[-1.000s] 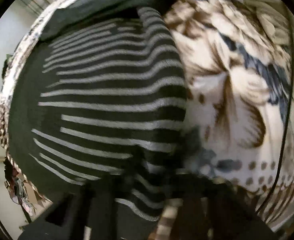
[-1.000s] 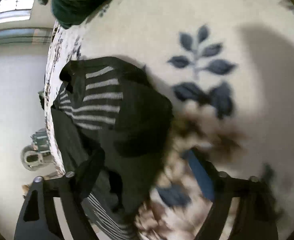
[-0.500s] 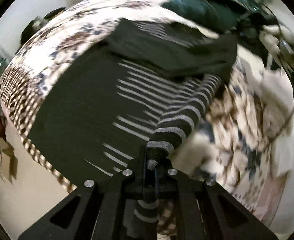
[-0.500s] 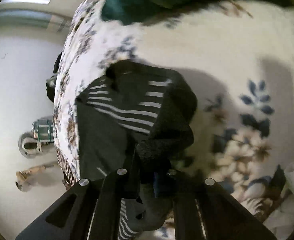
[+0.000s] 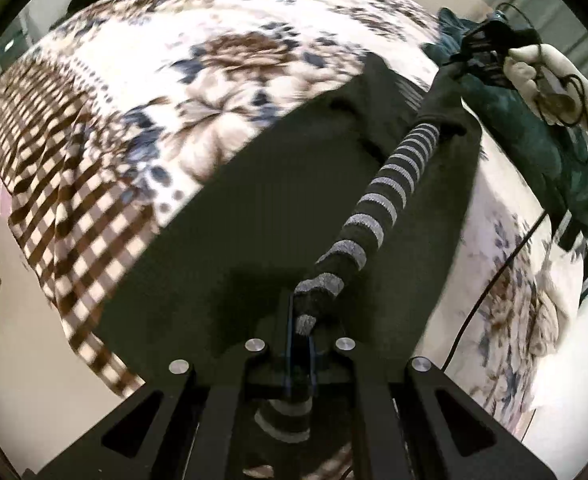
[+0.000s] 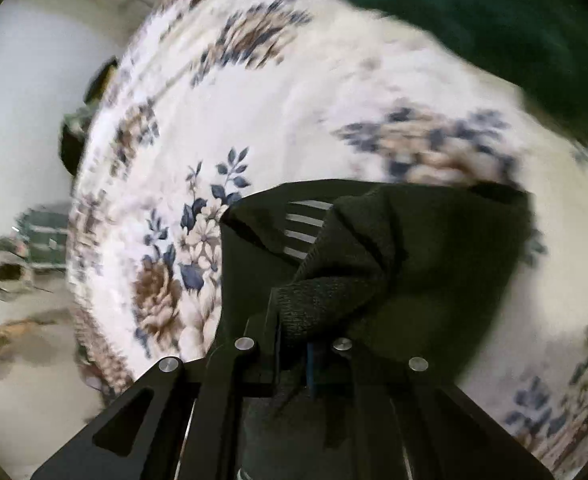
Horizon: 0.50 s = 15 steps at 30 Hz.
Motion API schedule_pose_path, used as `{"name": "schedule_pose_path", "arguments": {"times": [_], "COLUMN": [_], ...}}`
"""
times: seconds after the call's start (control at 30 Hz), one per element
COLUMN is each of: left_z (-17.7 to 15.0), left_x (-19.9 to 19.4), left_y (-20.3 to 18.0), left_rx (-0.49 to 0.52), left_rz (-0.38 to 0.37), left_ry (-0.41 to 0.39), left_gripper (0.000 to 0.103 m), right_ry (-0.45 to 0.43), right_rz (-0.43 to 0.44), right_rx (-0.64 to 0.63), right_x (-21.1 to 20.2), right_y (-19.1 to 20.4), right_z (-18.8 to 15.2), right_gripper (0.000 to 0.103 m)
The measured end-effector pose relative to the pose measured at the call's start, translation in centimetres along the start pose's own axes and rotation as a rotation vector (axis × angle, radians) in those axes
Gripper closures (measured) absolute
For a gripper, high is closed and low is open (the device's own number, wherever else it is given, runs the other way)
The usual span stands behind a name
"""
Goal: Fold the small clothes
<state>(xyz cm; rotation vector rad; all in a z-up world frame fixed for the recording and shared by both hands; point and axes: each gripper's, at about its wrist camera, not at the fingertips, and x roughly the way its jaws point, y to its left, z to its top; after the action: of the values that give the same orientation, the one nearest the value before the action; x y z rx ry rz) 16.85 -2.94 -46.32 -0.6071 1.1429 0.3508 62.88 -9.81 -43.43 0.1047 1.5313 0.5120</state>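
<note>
Dark striped garment hangs stretched btwn both grippers over the floral blanket. Left gripper clamped on its striped edge; right gripper clamped on a plain dark corner. Long axis runs from the left jaws up-right twd the right hand. No readable labels/writing.

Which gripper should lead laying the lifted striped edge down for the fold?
Probably left. The left gripper pinches the striped sweater at the edge's near end; the right gripper grips bunched plain knit at the other.

Floral blanket, pale floor
</note>
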Motion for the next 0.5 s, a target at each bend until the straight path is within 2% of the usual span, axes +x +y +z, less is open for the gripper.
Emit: {"name": "schedule_pose_path", "arguments": {"times": [0.17, 0.27, 0.33, 0.37, 0.4, 0.43, 0.5], "left_z": [1.8, 2.5, 2.5, 2.4, 2.3, 2.2, 2.0], "left_x": [1.9, 3.2, 4.8, 5.3, 5.6, 5.6, 4.6], "left_y": [5.1, 7.1, 8.6, 9.7, 11.0, 12.7, 14.5], "left_rx": [-0.067, -0.096, -0.145, -0.19, -0.237, -0.29, -0.333], "left_rz": [-0.026, -0.044, -0.09, -0.089, -0.112, -0.158, -0.173], "left_ry": [0.04, 0.07, 0.129, 0.148, 0.163, 0.176, 0.167], "left_gripper": [0.099, 0.099, 0.096, 0.094, 0.093, 0.085, 0.079], "right_ry": [0.048, 0.063, 0.104, 0.115, 0.112, 0.099, 0.066], "right_rz": [-0.091, -0.124, -0.138, -0.134, -0.079, -0.007, 0.153], "right_rx": [-0.028, -0.028, 0.001, 0.024, 0.057, 0.076, 0.107], "right_x": [7.4, 10.2, 12.5, 13.1, 13.4, 13.1, 11.4], "right_y": [5.8, 7.2, 7.7, 7.7, 7.5, 7.3, 7.0], "right_z": [2.1, 2.6, 3.1, 3.3, 3.4, 3.2, 2.0], "right_gripper": [0.095, 0.094, 0.093, 0.089, 0.079, 0.062, 0.041]}}
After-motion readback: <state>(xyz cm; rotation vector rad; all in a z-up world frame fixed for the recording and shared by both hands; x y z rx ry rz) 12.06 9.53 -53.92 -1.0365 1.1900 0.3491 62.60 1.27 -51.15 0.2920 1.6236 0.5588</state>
